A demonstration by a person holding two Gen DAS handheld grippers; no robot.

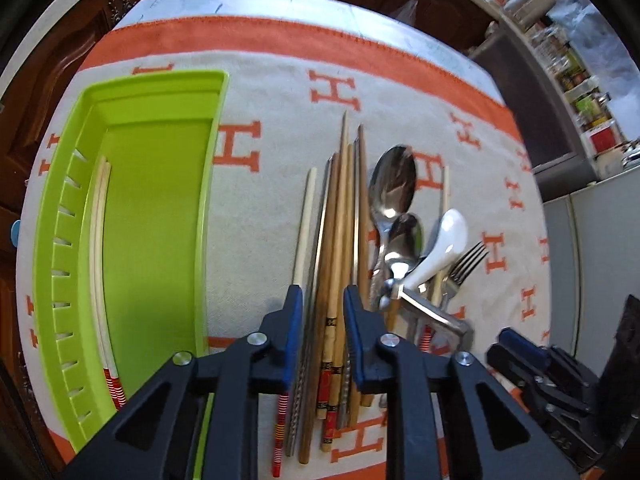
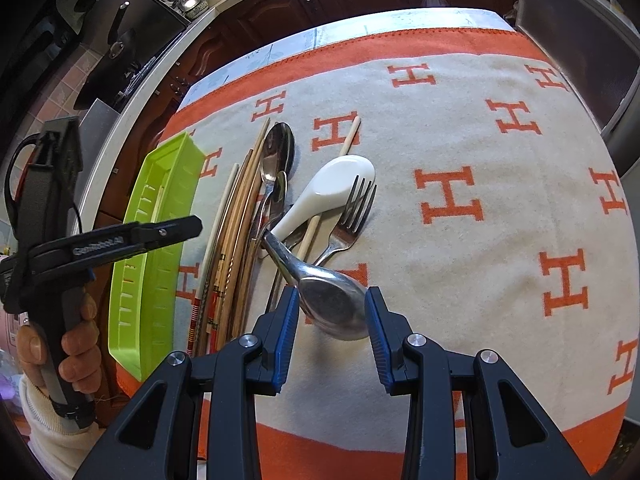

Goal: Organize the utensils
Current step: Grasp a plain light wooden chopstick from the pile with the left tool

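Left gripper [image 1: 320, 300]: clenched, seemingly on chopsticks [image 1: 334, 240], centre frame. Right gripper [image 2: 332, 304]: grasping spoon [image 2: 334, 306]. Tray [image 1: 132, 240] left.

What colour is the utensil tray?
Lime green tray, plain with slotted sides; clearest in the left wrist view.

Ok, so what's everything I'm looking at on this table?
Cloth: one, beige with orange H letters, covering the table.
Tray: one, lime green, cloth's left side.
Tray chopsticks: two, pale, red-striped ends, along its left wall.
Loose chopsticks: roughly eight, wooden, pale, metal, beside tray.
Metal spoons: three, silver, right of those.
White spoon: one, ceramic, among them.
Fork: one, silver, rightmost.
Left gripper: black, blue pads, over loose chopsticks.
Right gripper: same, spoon bowl between fingers.
Hand: holding left gripper.
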